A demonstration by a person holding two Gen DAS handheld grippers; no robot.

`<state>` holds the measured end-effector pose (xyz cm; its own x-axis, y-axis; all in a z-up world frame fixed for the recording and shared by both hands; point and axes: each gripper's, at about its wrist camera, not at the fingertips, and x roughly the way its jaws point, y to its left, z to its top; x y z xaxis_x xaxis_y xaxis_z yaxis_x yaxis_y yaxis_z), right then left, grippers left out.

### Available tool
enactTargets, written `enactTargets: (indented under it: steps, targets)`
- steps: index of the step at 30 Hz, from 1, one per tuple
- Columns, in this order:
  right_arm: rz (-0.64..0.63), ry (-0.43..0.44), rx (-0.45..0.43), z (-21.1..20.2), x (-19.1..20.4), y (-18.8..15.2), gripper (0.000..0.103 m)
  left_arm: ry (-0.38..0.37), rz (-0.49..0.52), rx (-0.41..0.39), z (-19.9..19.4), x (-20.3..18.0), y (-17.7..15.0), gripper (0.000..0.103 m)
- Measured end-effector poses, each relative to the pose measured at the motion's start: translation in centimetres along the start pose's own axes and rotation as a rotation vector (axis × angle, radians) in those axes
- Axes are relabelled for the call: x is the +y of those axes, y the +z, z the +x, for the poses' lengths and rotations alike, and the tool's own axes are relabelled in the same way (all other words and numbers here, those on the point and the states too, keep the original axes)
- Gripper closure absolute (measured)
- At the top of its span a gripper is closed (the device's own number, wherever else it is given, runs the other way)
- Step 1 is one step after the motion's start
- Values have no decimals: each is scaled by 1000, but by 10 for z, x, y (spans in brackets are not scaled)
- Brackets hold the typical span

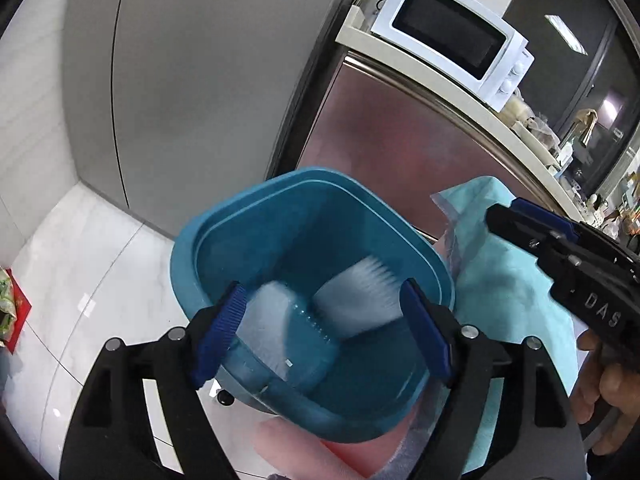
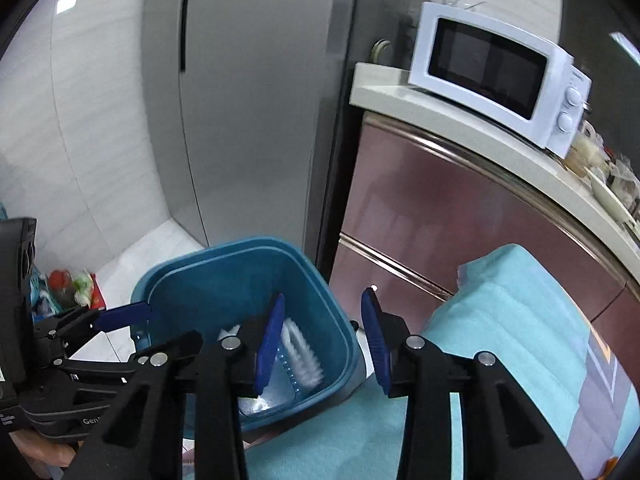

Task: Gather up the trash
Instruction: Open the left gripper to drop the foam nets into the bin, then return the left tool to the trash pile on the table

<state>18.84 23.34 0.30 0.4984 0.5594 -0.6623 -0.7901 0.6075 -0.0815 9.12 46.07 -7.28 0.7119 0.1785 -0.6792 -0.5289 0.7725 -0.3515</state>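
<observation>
A blue plastic bin (image 1: 208,236) stands on the pale floor, also seen in the right wrist view (image 2: 180,276). Inside it lie a clear plastic bottle (image 1: 296,344) and a white ribbed piece of trash (image 1: 360,296), both blurred. My left gripper (image 1: 324,300) hangs open right over the bin's mouth, with nothing between its blue pads. My right gripper (image 2: 323,302) is open too, above the bin's right rim, empty. The bottle (image 2: 272,392) and the white piece (image 2: 302,346) show past its left finger.
A teal cloth (image 1: 508,280) lies right of the bin against a pink cabinet (image 2: 460,208). A grey fridge (image 2: 248,100) stands behind, a white microwave (image 2: 496,72) on the counter. Red packaging (image 1: 16,304) lies on the floor at left.
</observation>
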Motion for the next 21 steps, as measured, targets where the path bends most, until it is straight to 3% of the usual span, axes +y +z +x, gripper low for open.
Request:
enactTargets:
  steps: [1, 3, 5, 7, 9, 16, 21]
  targets:
    - [14, 6, -13, -5, -5, -1, 66, -2, 7, -15, -5, -3, -3, 20]
    - [38, 6, -60, -22, -11, -3, 66, 6, 24, -64, -22, -14, -6, 5]
    - [63, 8, -122, -48, -20, -11, 63, -1, 52, -123, -44, -31, -5, 6]
    - [81, -7, -185, -73, -25, -21, 49, -9, 85, -163, -65, -52, -7, 6]
    - [99, -29, -254, -104, -33, -36, 43, -16, 129, -217, -88, -70, -12, 6]
    - [151, -127, -427, -187, -61, -90, 18, -50, 250, -351, -153, -159, -55, 6]
    - [177, -216, -504, -237, -75, -139, 11, -99, 374, -434, -190, -215, -96, 6]
